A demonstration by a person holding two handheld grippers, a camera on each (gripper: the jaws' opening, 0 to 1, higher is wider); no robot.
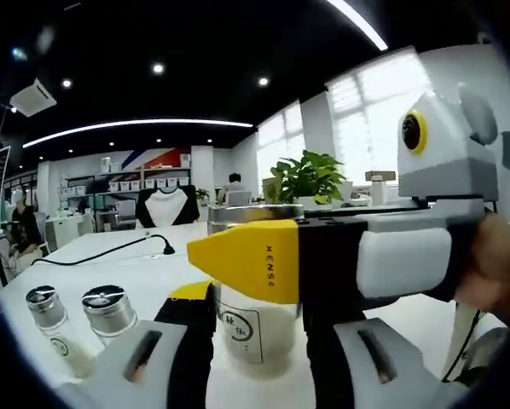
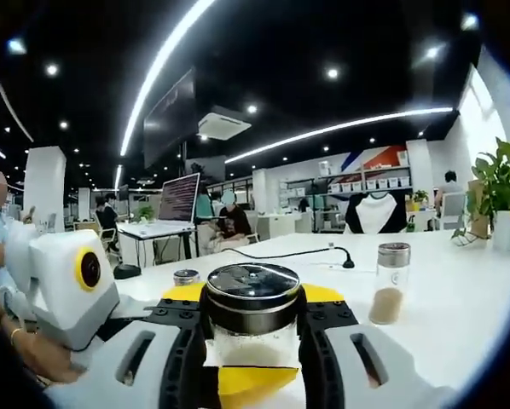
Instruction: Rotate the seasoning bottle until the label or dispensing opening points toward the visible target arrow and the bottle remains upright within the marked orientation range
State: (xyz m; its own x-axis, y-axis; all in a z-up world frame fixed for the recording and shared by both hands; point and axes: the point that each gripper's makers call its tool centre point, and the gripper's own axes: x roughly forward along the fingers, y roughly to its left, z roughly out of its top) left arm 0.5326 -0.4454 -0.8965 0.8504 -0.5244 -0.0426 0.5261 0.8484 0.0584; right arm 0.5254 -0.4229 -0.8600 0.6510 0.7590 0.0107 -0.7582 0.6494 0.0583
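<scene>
Both hand-held grippers are on the seasoning bottle (image 2: 252,319), which stands upright on the white table (image 2: 443,298). In the right gripper view, the right hand-held gripper (image 2: 253,358) has its jaws pressed against either side of the glass body, just under the shiny metal cap (image 2: 252,287). In the left gripper view, the left hand-held gripper (image 1: 259,341) brackets the same bottle (image 1: 253,328), its label (image 1: 240,331) facing the camera, and the right hand-held gripper's yellow jaw (image 1: 248,258) crosses in front from the right. Whether the left jaws actually touch the glass, I cannot tell. Two smaller shakers (image 1: 83,319) stand to the left. Another shaker with brown powder (image 2: 390,283) sits apart.
</scene>
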